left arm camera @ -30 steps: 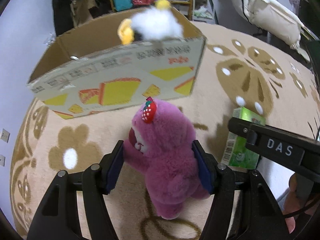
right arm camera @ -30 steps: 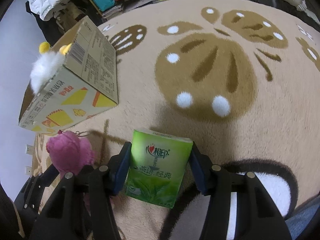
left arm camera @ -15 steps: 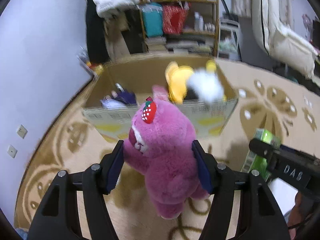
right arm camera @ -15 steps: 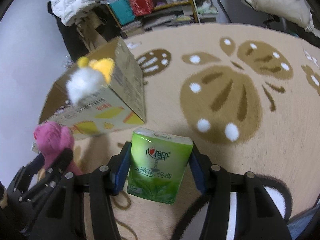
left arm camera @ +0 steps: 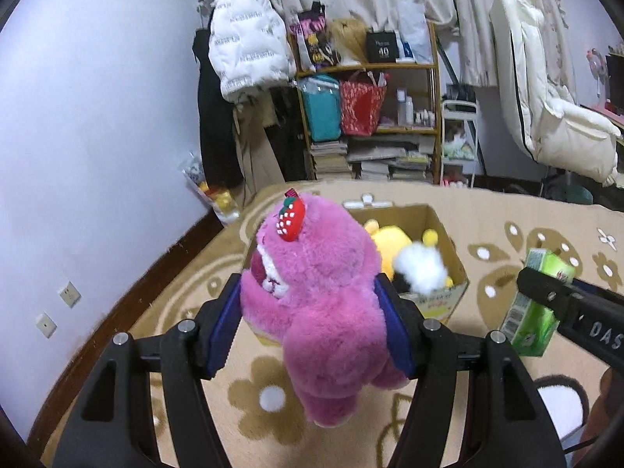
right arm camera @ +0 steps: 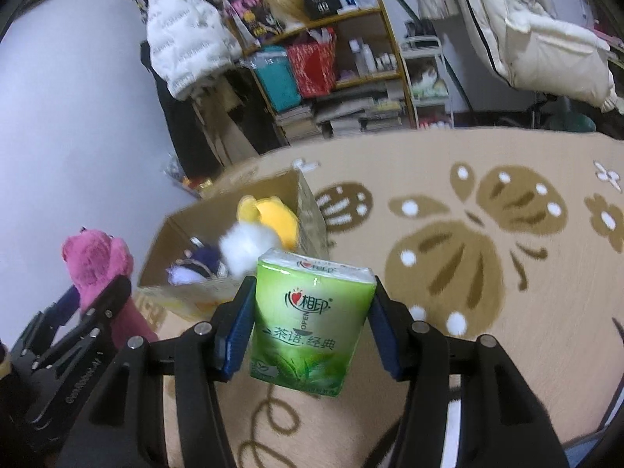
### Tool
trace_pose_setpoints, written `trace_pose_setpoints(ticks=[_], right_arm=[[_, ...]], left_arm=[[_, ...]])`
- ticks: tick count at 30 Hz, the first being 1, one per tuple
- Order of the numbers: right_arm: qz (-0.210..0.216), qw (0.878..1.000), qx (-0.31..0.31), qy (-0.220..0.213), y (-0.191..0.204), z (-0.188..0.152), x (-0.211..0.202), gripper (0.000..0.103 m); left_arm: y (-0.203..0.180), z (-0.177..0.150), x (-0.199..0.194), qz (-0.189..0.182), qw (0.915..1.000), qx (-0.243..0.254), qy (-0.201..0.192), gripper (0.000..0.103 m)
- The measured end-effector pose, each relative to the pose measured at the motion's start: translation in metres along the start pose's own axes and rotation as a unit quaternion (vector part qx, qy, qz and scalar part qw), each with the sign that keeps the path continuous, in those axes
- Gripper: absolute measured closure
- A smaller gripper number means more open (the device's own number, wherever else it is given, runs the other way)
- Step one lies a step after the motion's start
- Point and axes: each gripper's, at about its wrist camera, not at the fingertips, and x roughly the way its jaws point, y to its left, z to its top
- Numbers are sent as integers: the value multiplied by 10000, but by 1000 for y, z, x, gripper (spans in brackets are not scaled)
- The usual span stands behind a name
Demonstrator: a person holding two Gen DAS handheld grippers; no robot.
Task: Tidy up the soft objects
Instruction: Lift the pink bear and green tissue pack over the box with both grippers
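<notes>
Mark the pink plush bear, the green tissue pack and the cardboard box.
pink plush bear [left arm camera: 327, 296], left wrist view, on its furry back.
green tissue pack [right arm camera: 310, 316], right wrist view, on the printed front face.
cardboard box [right arm camera: 312, 214], right wrist view, on its right outer wall.

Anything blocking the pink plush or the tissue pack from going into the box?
Nothing visible. The left gripper holds the pink plush and the right gripper the tissue pack above the rug. The box is open-topped; the toys inside leave some room.

I see dim, bluish indoor light; heavy fisheye bending with black corners; white fluffy plush ball [left arm camera: 421, 267] motion-blurred
</notes>
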Motion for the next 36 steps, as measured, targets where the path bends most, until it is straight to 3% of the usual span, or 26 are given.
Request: trace_pose_setpoints(ticks=[9,21,29,36], right_arm=[[116,9977,-378,-542,18,20,-18,45],[297,9915,-803,-982,58,50,-18,45],[533,9880,-1117,-929,84,63,5,45],[579,9850,-1406,-822,100,61,30,45]], left_arm=[[6,33,-13,178,9977,215,-616,39],[14,62,-2,390,9949,307,-880,39],[22,71,13,569,9944,171,-877,38],[39,76,39,507,9962,-74,-710,38]])
